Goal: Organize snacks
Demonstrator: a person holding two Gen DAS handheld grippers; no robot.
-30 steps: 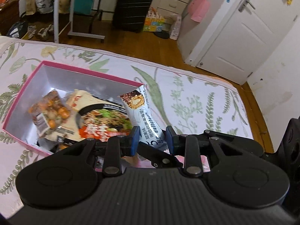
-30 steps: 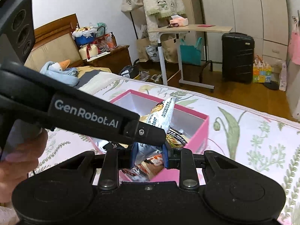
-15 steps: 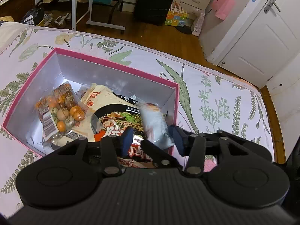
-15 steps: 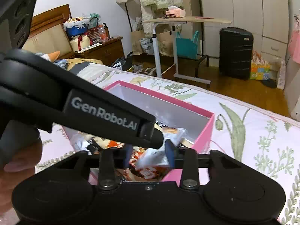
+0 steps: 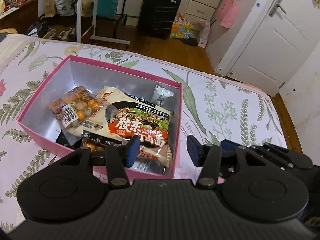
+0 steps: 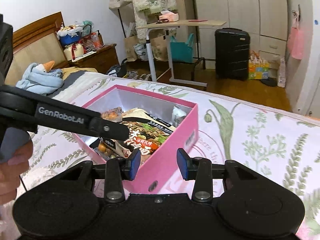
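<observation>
Both tools, left [image 5: 161, 150] and right [image 6: 159, 164], newly open and empty, white packet [image 5: 161, 96] now inside pink box [image 5: 128, 68].

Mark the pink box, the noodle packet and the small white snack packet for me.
pink box [image 5: 36, 129], left wrist view, near left outer wall.
noodle packet [image 5: 140, 124], left wrist view, middle of printed front.
small white snack packet [image 5: 161, 96], left wrist view, upper body against far right corner.

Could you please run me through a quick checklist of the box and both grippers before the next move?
1. Left gripper empty, jaws just opened: ok.
2. Right gripper empty, jaws just opened: ok.
3. White snack packet inside the pink box, in its far corner: ok.
4. Noodle packet lying in the box: ok.
5. Box resting flat on the floral bedspread: ok.
6. More snacks left outside the box: cannot tell.
</observation>
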